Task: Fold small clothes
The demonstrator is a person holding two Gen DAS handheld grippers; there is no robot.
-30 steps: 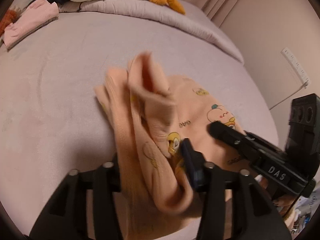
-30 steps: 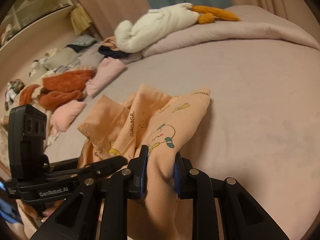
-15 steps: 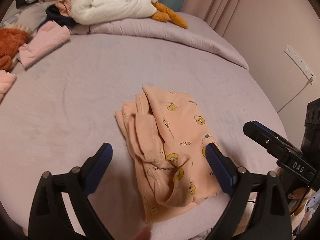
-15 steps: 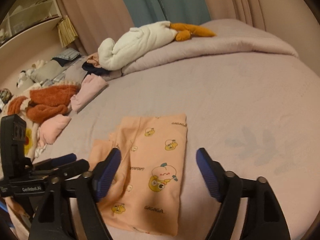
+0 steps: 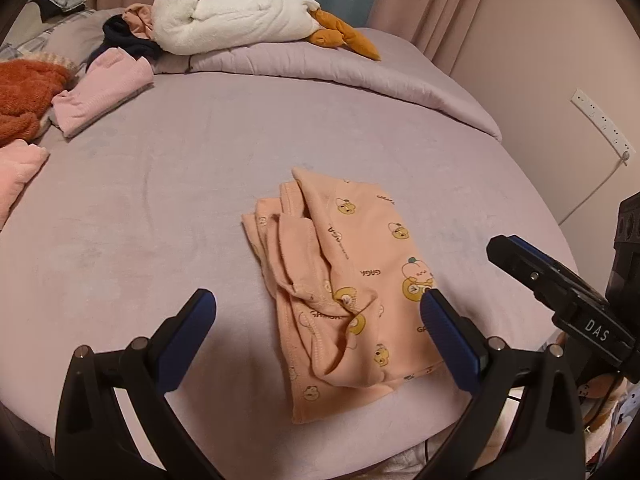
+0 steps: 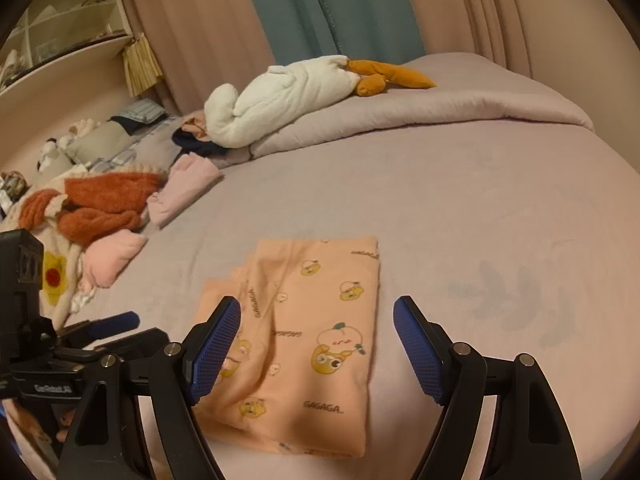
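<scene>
A small peach garment with cartoon prints (image 5: 344, 280) lies folded on the lilac bed (image 5: 160, 200); it also shows in the right wrist view (image 6: 312, 328). Its left edge is bunched in loose layers. My left gripper (image 5: 316, 308) is open and empty, held above the garment's near end. My right gripper (image 6: 316, 328) is open and empty, held above the garment from its near side. Each gripper appears in the other's view: the right one (image 5: 560, 292) and the left one (image 6: 100, 328).
A white plush goose (image 5: 236, 16) lies on the folded duvet (image 6: 440, 112) at the back. A folded pink garment (image 5: 104, 88), an orange fluffy garment (image 6: 104, 204) and a pale pink one (image 6: 108, 256) lie at the left. A wall (image 5: 560, 60) stands right.
Both grippers were shut on the peach garment and holding it up. They have let go, opened wide and pulled back; the garment now lies folded on the bed.
</scene>
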